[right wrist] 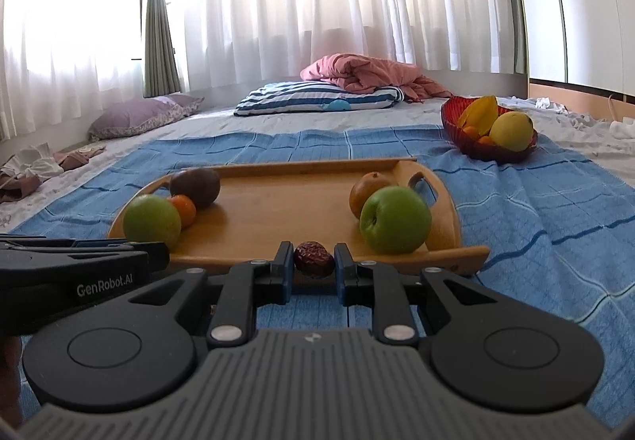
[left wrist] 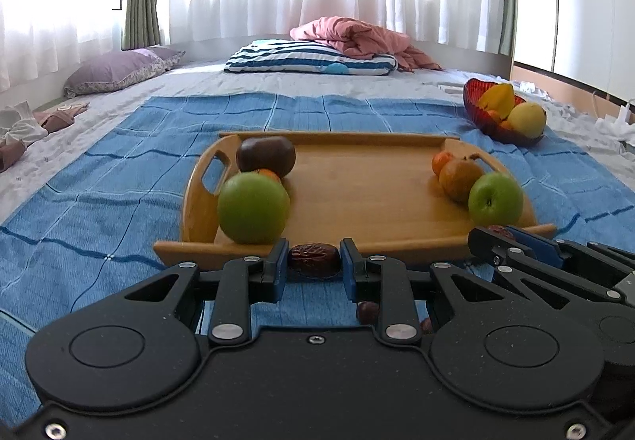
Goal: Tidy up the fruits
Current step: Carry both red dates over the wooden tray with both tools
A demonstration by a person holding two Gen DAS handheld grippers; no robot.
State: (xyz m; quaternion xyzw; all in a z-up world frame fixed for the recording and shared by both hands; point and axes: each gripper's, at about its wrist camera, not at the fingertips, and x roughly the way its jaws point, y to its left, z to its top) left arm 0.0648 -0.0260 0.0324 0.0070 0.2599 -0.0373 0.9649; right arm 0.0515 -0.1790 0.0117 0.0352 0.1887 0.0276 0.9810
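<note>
My left gripper (left wrist: 313,261) is shut on a wrinkled red date (left wrist: 314,259), held just in front of the wooden tray's (left wrist: 357,197) near rim. My right gripper (right wrist: 313,261) is shut on another red date (right wrist: 313,259), also just in front of the tray (right wrist: 278,201). On the tray's left lie a green apple (left wrist: 253,207), a small orange (right wrist: 183,210) and a dark brown fruit (left wrist: 266,156). On its right lie a green apple (right wrist: 395,219), a brownish pear (left wrist: 460,178) and a small orange (left wrist: 441,162). Loose dates (left wrist: 367,312) lie on the blanket under my left gripper.
A red glass bowl (left wrist: 472,98) with a yellow fruit, star fruit and small oranges stands at the back right on the blue blanket (left wrist: 99,201). Pillows (left wrist: 309,58), a pink quilt and clothes lie farther back and left. The right gripper (left wrist: 516,241) sits close beside the left one.
</note>
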